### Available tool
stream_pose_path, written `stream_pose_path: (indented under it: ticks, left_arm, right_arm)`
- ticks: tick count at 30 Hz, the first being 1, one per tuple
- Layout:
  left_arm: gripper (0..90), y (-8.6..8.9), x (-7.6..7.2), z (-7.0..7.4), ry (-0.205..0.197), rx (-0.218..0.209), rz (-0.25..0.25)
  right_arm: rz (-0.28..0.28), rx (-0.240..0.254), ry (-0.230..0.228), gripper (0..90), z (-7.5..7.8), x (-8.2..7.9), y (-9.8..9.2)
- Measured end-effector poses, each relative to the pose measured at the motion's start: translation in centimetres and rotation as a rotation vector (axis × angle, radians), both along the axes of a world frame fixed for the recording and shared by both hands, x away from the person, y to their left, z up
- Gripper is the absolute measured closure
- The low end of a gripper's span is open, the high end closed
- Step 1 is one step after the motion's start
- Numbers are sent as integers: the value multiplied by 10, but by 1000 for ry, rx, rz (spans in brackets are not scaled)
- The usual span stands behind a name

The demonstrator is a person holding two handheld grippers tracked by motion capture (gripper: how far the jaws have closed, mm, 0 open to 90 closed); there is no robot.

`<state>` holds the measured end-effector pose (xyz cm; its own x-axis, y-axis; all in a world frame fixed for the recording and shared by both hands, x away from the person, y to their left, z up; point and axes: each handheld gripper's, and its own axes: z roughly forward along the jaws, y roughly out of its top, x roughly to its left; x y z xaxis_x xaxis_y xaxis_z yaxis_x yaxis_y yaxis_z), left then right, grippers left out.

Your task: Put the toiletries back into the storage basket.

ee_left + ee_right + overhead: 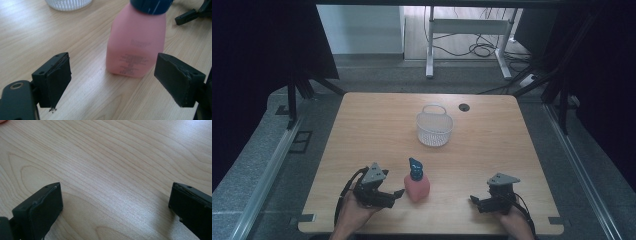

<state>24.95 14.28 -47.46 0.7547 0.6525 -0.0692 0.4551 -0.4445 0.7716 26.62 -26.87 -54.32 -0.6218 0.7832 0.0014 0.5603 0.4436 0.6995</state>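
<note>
A pink bottle (417,188) with a blue pump cap (415,168) stands upright on the wooden table (482,150), near its front edge. My left gripper (398,194) is just left of it, open, its jaws pointing at the bottle. In the left gripper view the pink bottle (136,47) stands a short way ahead of the wide-apart jaws, nothing between them. My right gripper (473,200) rests to the bottle's right, open, over bare wood. The right gripper view has both fingers (40,210) spread wide over the tabletop.
A white mesh basket (434,128) with a handle stands upright at mid-table, beyond the bottle. A dark cable hole (464,107) sits near the far edge. Dark curtains flank the table, and a desk frame with cables stands behind it.
</note>
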Motion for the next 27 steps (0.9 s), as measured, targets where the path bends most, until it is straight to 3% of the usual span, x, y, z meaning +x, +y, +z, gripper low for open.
stream_pose_path:
  ticks: [27]
  left_arm:
    - [180,-37,13,21,-35,7,-77]
  right_arm:
    - [0,0,-1,0,0,0,0]
